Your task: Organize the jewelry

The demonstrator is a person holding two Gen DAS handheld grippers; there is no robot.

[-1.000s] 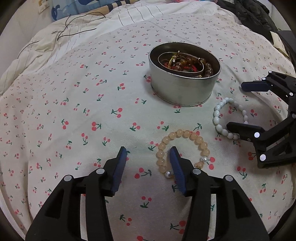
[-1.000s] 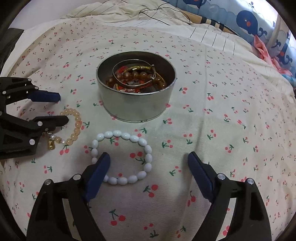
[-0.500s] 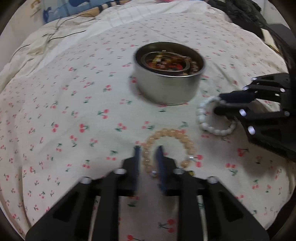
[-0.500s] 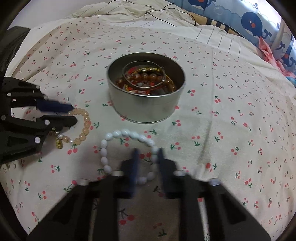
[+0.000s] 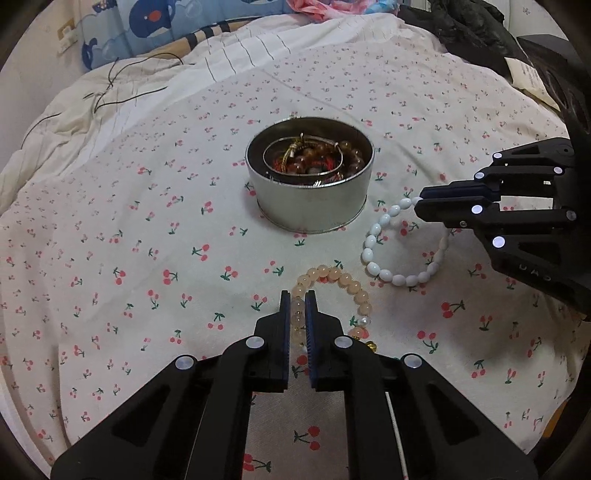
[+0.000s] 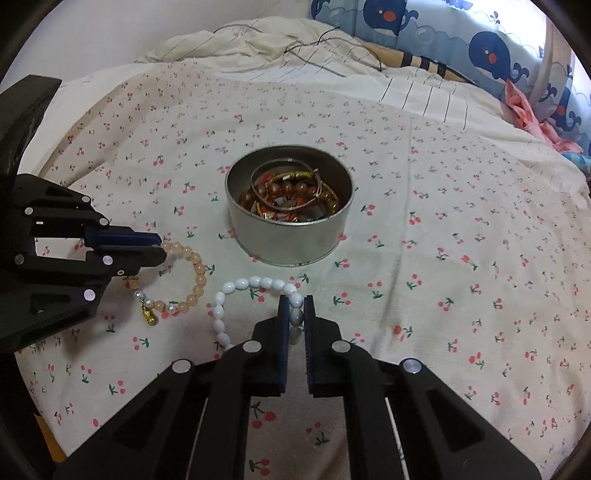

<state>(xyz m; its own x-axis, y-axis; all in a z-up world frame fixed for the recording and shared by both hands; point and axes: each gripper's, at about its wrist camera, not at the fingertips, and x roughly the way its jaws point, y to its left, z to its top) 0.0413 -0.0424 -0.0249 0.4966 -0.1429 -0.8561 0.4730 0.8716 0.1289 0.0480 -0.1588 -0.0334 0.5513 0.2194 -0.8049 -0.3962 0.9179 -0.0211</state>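
Note:
A round metal tin (image 5: 311,206) (image 6: 288,236) holding several bracelets stands on the cherry-print bedsheet. My left gripper (image 5: 297,301) is shut on the peach bead bracelet (image 5: 349,286), which also shows in the right wrist view (image 6: 197,275) with a gold charm. My right gripper (image 6: 294,304) is shut on the white bead bracelet (image 6: 240,286), seen in the left wrist view (image 5: 376,230) just right of the tin. Both bracelets hang partly lifted, their far parts still near the sheet in front of the tin.
A cherry-print sheet (image 5: 147,229) covers the bed. Rumpled white bedding with a black cable (image 5: 122,92) lies behind. A whale-print pillow (image 6: 480,44) is at the back. Dark clothing (image 5: 469,29) lies at the far right.
Both grippers closed from open: the left onto the peach bracelet, the right onto the white one. Both have pulled back and up a little from the tin.

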